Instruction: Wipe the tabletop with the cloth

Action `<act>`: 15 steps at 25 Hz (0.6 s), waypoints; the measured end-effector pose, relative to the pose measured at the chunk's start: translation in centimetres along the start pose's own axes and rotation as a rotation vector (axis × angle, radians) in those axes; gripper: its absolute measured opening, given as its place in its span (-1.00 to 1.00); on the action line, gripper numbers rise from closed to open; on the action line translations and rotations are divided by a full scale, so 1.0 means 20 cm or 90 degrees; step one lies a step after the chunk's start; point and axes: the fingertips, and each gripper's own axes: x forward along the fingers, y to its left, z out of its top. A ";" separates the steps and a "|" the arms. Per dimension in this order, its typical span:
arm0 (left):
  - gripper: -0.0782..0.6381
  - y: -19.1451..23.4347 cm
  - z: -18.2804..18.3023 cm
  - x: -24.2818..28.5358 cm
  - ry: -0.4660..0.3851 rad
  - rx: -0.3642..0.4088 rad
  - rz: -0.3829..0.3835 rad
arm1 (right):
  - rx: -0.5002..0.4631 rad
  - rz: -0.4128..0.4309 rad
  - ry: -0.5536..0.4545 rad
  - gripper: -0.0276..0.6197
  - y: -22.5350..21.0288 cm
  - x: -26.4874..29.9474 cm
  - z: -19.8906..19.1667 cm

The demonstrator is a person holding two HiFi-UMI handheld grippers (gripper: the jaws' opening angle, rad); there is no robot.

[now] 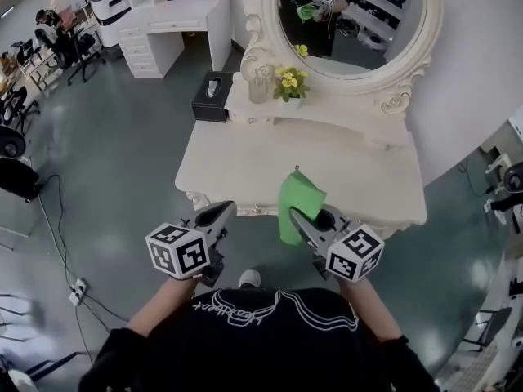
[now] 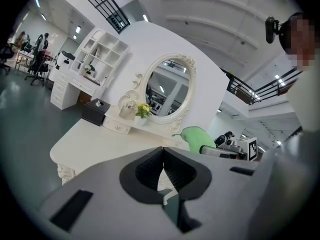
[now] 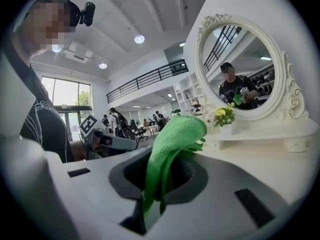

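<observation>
A green cloth (image 1: 296, 205) hangs from my right gripper (image 1: 315, 219), which is shut on it just over the front edge of the white dressing table (image 1: 245, 170). In the right gripper view the cloth (image 3: 172, 149) rises folded out of the shut jaws. My left gripper (image 1: 219, 216) is held to the left of it at the table's front edge, shut with nothing in it; its jaws meet in the left gripper view (image 2: 162, 166). From there the cloth (image 2: 197, 138) shows to the right.
An oval mirror (image 1: 347, 19) stands at the table's back on a raised shelf. A pot of yellow flowers (image 1: 290, 84) and a glass jar (image 1: 259, 84) sit on that shelf. A black tissue box (image 1: 212, 96) is at the far left corner. A white desk (image 1: 167, 23) stands beyond.
</observation>
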 end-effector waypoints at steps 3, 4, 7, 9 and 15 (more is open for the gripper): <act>-0.77 0.17 0.08 0.02 -0.001 -0.009 0.004 | -0.004 0.001 0.005 -0.74 -0.04 0.18 0.03; -0.77 0.22 0.09 0.02 -0.002 -0.012 0.006 | -0.005 0.003 0.007 -0.74 -0.05 0.23 0.03; -0.77 0.33 0.12 0.01 -0.005 -0.020 0.015 | -0.010 0.014 0.010 -0.74 -0.06 0.35 0.03; -0.77 0.37 0.14 0.00 -0.010 -0.034 0.016 | -0.018 0.023 0.014 -0.74 -0.06 0.41 0.05; -0.77 0.51 0.19 0.02 -0.021 -0.047 0.046 | -0.025 0.033 0.047 -0.74 -0.15 0.60 0.04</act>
